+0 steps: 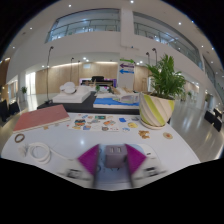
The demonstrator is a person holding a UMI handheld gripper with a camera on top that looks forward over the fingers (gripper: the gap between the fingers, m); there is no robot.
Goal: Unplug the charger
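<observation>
Your gripper [112, 160] hovers over the white table [180, 140], fingers apart around nothing; a coiled white cable [40, 152] lies left, a potted plant [160, 95] right.

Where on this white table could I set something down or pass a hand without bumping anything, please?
Bare table lies ahead of the gripper, between the coiled white cable and the row of small items. Another patch lies right of the fingers, below the striped plant pot. It is crowded along that row and around the reddish book.
</observation>
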